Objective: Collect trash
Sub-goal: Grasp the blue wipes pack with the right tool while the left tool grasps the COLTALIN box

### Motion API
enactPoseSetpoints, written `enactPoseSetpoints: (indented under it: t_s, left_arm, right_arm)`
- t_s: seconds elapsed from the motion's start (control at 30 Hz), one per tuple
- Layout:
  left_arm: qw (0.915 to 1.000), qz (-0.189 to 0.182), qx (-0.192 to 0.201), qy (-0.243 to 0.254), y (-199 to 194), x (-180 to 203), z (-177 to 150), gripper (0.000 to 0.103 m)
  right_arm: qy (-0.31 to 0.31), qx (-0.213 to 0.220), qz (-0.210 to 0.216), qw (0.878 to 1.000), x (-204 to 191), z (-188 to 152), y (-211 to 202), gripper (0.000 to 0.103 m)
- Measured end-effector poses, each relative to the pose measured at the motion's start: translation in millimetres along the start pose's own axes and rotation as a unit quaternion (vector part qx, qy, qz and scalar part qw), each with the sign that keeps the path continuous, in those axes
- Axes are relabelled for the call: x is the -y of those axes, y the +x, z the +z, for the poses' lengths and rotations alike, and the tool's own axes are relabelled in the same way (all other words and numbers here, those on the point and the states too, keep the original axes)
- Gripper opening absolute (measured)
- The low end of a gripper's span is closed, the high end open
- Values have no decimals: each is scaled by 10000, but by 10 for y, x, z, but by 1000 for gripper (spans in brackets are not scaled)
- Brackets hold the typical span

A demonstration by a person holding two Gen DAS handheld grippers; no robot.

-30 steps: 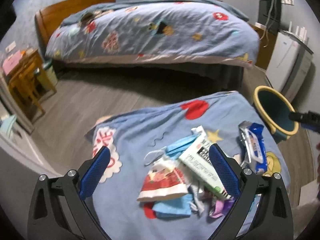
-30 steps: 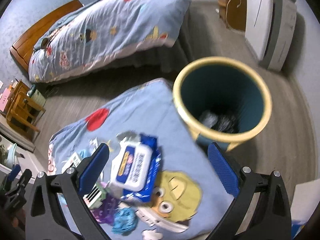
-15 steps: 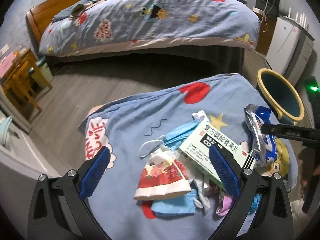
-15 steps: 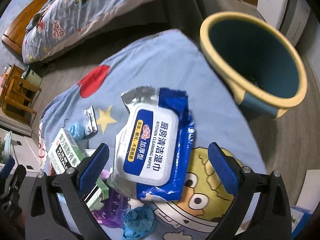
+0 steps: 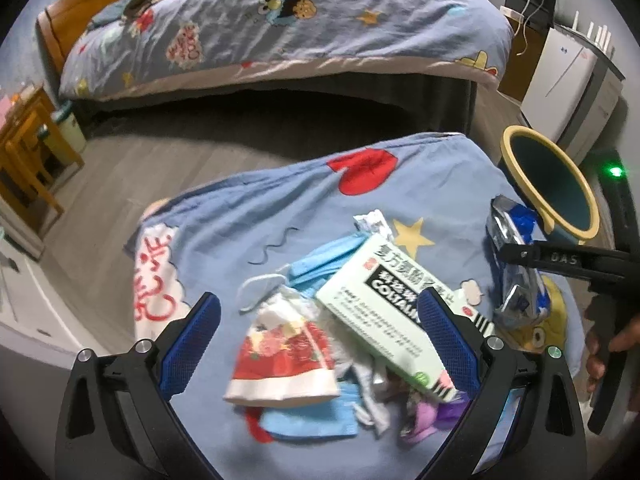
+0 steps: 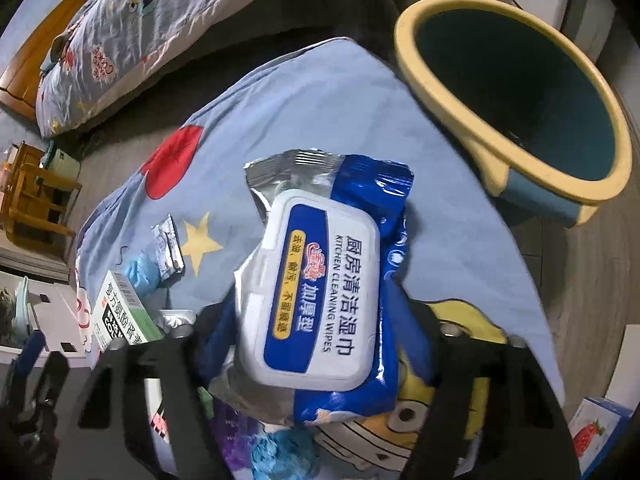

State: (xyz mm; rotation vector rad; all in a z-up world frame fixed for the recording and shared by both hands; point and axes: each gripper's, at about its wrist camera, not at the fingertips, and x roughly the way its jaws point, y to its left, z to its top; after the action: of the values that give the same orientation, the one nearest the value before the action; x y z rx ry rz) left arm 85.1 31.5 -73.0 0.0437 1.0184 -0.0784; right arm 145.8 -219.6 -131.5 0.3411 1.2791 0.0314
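right gripper point(image 6: 316, 340) lower than a second ago, jaws closing around wipes pack point(image 6: 320, 292) (contact probably not firm) | left gripper point(image 5: 320, 344) open over medicine box point(image 5: 384, 304) | bin point(image 6: 516, 92) next

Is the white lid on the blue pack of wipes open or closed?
Closed. In the right wrist view the lid lies flat on the pack of wipes, its printed label fully showing and no opening under it.

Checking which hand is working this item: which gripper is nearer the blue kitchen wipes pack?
Right. The right gripper straddles the wipes pack, jaws closing around it. The left gripper hangs over the trash pile, the pack off to its right.
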Motion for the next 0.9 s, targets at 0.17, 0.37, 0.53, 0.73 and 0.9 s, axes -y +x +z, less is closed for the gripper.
enactPoseSetpoints:
  t_s: [0.17,0.37,0.53,0.73,0.9]
  left_arm:
    - [9996,-182,-159,-174,60,170,3,98]
    - [9990,-248,-335,-169,150,391,-51,98]
    - [9974,-126,-513,-494,297,511,-60,98]
    - [9971,286,-554,-439,431,718,-34,98]
    - [9938,686,-604,-626,528,777,-21,98]
  right_arm:
    - [-686,-111,-259,9972,-9,179,-252,61]
    - [-1010,164,-155,9946,132,263,-513,60]
    - [-890,310,248,9952,126,281,-581,60]
    - [-840,396,342,9951,224,388,-581,61]
    - [-786,356,494,9950,317,448,-570,61]
